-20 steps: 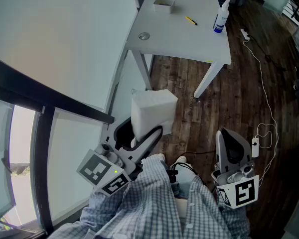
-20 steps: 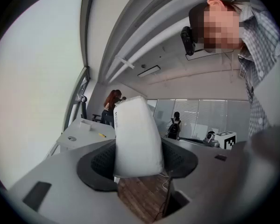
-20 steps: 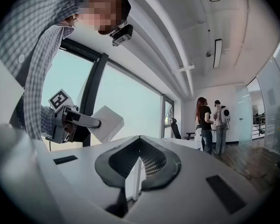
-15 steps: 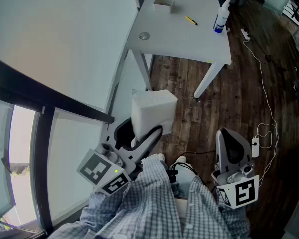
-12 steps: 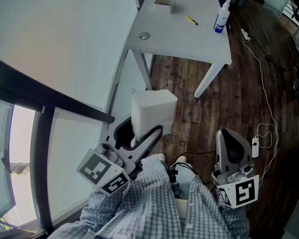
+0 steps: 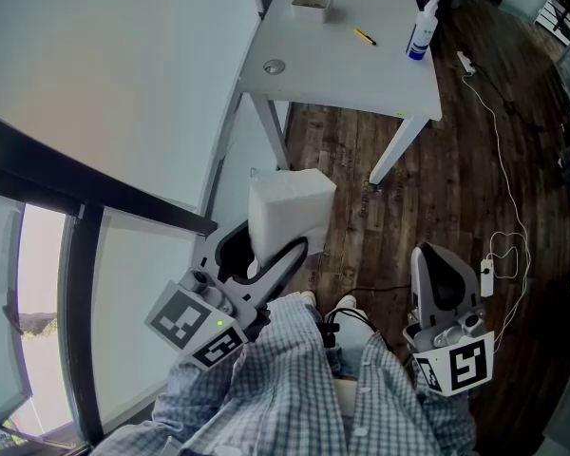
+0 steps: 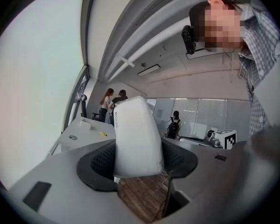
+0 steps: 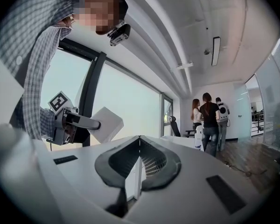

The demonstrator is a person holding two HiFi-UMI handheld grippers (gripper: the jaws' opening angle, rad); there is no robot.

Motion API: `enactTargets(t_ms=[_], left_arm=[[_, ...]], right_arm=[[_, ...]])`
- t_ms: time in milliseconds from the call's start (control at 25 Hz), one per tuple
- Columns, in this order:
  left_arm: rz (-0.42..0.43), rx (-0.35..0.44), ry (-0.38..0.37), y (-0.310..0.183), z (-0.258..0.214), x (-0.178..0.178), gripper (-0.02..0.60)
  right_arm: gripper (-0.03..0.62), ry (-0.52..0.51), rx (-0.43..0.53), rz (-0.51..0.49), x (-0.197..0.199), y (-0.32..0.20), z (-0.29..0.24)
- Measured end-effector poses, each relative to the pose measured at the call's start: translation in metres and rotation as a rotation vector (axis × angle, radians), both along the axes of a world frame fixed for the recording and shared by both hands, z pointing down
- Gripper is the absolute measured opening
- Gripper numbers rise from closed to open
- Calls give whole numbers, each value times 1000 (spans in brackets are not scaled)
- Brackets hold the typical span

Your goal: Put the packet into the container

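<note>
A puffy white packet [image 6: 285,212] [image 7: 135,139] stands upright between the dark pads of my left gripper [image 6: 266,255] [image 7: 137,160], which is shut on its lower part. I hold it low in front of my legs, above the wood floor. The packet [image 8: 105,125] also shows at the left of the right gripper view. My right gripper [image 6: 444,283] [image 8: 139,143] hangs at my right side, jaws closed together with nothing in them. A small open white container [image 6: 309,5] sits on the far left corner of the white table [image 6: 361,74].
On the table lie a spray bottle [image 6: 420,31], a yellow pen [image 6: 365,38] and a small round disc [image 6: 274,66]. A white cable [image 6: 508,207] trails over the wood floor at the right. A window wall runs along the left. Several people [image 8: 210,115] stand far off.
</note>
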State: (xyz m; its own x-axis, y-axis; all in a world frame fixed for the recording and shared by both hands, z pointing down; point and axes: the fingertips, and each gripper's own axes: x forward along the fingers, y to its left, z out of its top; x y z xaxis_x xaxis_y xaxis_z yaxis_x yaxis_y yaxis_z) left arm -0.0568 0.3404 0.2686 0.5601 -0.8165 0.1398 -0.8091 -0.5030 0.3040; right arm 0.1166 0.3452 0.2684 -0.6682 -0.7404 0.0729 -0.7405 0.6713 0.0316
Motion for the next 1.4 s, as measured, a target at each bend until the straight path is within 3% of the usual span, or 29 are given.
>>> enactTargets(t_ms=[960,1400], left_arm=[[54,47,5,12,-1,-31,273],[46,67,1,24,-4,-49,273]], right_arm=[[12,55,27,91,-23,24,3],[12,60,37,83,-43,35,3]])
